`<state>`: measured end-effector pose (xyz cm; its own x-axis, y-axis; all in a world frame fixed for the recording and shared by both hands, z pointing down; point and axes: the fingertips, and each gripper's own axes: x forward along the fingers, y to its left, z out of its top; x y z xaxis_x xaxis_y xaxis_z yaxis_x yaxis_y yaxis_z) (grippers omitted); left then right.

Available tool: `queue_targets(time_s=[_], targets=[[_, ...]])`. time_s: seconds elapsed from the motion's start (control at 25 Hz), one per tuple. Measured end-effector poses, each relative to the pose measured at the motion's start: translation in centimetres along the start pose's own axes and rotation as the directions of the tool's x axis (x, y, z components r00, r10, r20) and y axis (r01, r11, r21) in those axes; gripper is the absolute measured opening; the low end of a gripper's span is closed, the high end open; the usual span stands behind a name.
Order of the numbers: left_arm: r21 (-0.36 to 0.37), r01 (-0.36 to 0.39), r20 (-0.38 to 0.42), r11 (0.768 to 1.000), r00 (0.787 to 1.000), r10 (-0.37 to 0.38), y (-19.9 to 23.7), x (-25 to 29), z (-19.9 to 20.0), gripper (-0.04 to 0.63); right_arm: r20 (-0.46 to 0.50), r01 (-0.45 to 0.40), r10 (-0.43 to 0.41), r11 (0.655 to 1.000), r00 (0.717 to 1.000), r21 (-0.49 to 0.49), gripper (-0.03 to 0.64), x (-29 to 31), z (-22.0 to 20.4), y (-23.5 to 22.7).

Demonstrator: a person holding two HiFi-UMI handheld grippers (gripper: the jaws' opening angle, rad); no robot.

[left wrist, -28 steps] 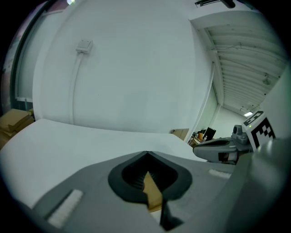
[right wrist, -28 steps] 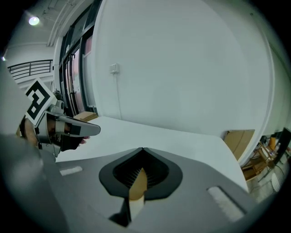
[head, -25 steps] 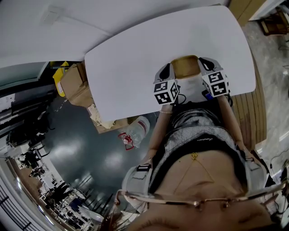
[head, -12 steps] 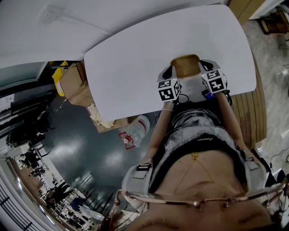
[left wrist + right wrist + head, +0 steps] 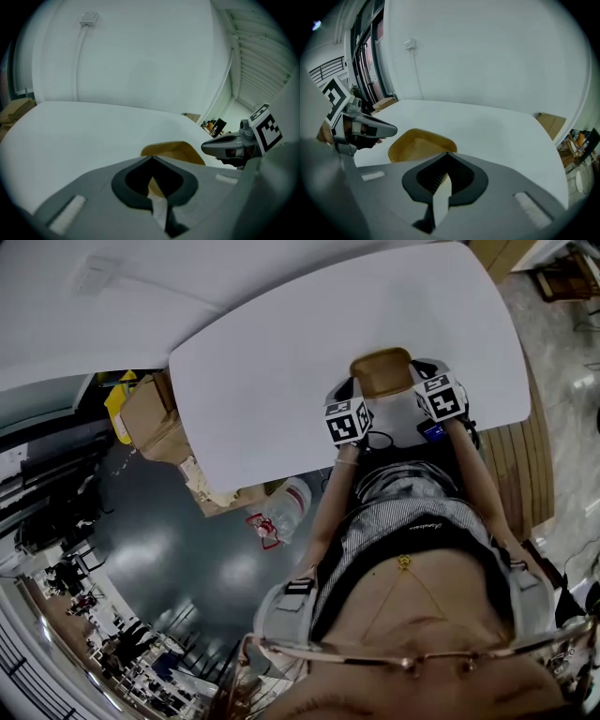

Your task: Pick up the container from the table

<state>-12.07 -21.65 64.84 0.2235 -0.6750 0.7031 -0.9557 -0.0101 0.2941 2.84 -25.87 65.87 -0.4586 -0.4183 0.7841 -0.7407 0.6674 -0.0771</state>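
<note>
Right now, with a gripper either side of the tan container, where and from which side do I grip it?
Take the container by its raised rim, one side edge each: left gripper on the left edge, right gripper on the right, coming steeply down from the near side. It is shallow, open-topped and probably too wide to span. Both look shut, so open first.

You see the shallow tan container (image 5: 382,372), round-cornered and empty, upright on the white tabletop (image 5: 262,381) near your edge.
</note>
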Motion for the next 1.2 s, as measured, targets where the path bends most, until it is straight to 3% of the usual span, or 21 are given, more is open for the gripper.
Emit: queue_targets(time_s=[0.24,0.32,0.72,1.0,1.2], targets=[[-0.012,-0.038,-0.012,0.999,0.999,0.038,0.8,0.3,-0.2,0.002,-0.028,0.009,-0.009,1.0,1.0,0.009,0.029,0.8,-0.2,-1.0],[-0.021,-0.04,-0.021,0.999,0.999,0.04,0.9,0.5,-0.3,0.052,-0.033,0.005,-0.004,1.0,0.999,0.02,0.056,0.9,-0.3,-1.2],[-0.076,-0.02,-0.102,0.997,0.995,0.012,0.8,2.7,-2.2,0.11,-0.1,-0.016,0.024,0.997,0.995,0.076,0.154,2.3,-1.4,-1.7],[-0.067,-0.025,-0.159,0.997,0.987,0.014,0.5,4.0,-3.6,0.109,-0.188,-0.028,0.041,0.997,0.981,0.075,0.147,3.8,-2.4,-1.2],[-0.041,-0.044,-0.186,0.998,0.982,0.036,0.7,4.4,-4.4,0.071,-0.206,-0.024,0.037,0.998,0.978,0.066,0.089,4.4,-2.7,-1.2]])
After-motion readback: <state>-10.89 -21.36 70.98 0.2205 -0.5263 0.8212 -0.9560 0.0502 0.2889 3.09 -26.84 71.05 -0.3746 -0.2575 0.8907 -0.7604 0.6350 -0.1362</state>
